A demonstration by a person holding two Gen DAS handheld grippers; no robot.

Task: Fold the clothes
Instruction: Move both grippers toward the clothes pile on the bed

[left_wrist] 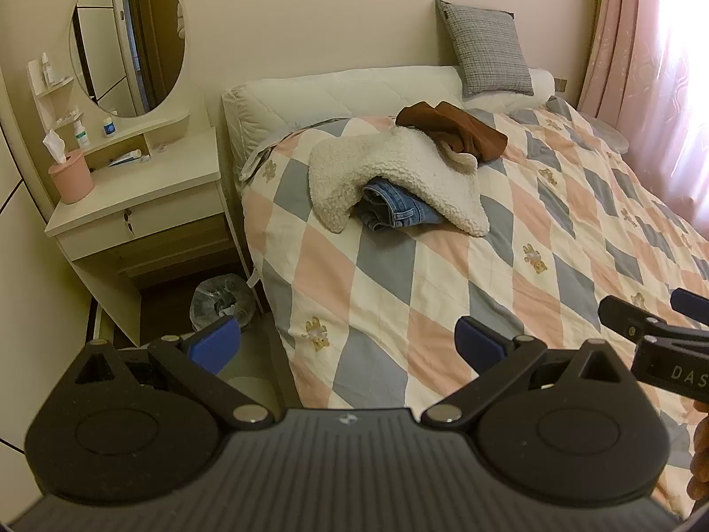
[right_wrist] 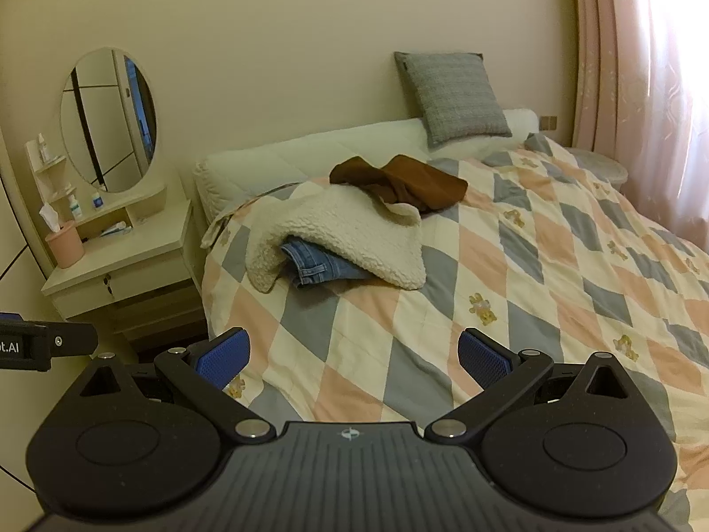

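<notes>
Both your grippers wide open, empty, above the bed's near edge.
Left gripper (left_wrist: 348,346), right gripper (right_wrist: 354,357): clothes pile well ahead on the bed (left_wrist: 443,292); fleece (left_wrist: 399,177) hides most of the jeans (left_wrist: 394,210), brown garment (left_wrist: 456,128) behind it.

Two matte black grippers are being seen: the left gripper (left_wrist: 348,343) and right gripper (right_wrist: 354,354) are each being fitted with blue textured pads (right_wrist: 223,361), silver pivot screws (right_wrist: 255,428), ribbed bodies and round side housings; white lettering is being shown.
</notes>
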